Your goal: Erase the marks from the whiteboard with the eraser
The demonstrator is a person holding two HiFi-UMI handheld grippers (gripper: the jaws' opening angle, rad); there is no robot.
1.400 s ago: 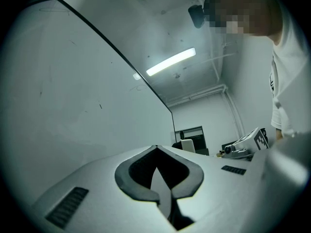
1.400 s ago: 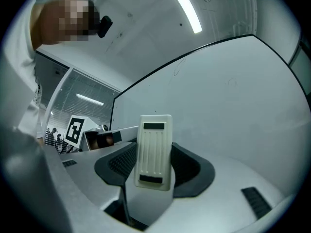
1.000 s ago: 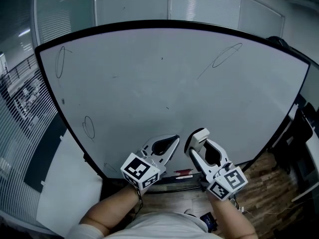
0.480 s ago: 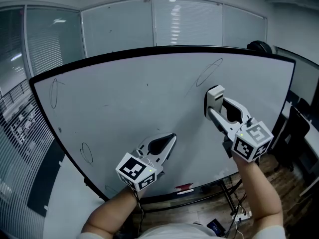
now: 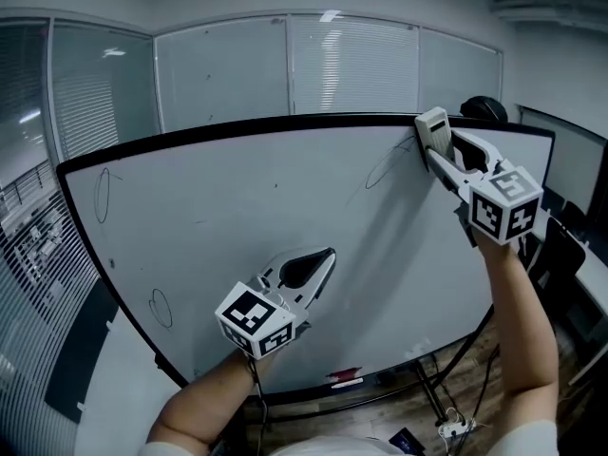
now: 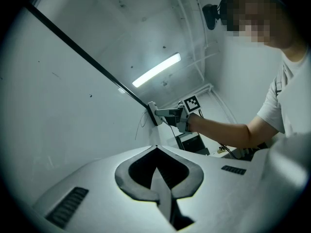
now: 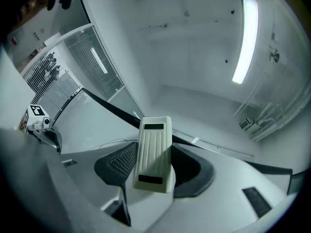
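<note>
Head view: the right gripper is raised to the top right of the whiteboard, pinching the eraser between its two fingers. The eraser stands on end at the fingertips, right at the board's black top frame and just beside a looped pen mark.

In the right gripper view the pale ribbed eraser sits squarely between the dark pads, its far end sticking out past them. Two dark patches lie on its back; whether they carry print I cannot tell.

The left gripper hangs before the board's lower middle, its fingers pressed together on nothing.

Two more ovals show near the board's left edge. The only labels are the black-and-white square markers on each gripper's cube.
</note>
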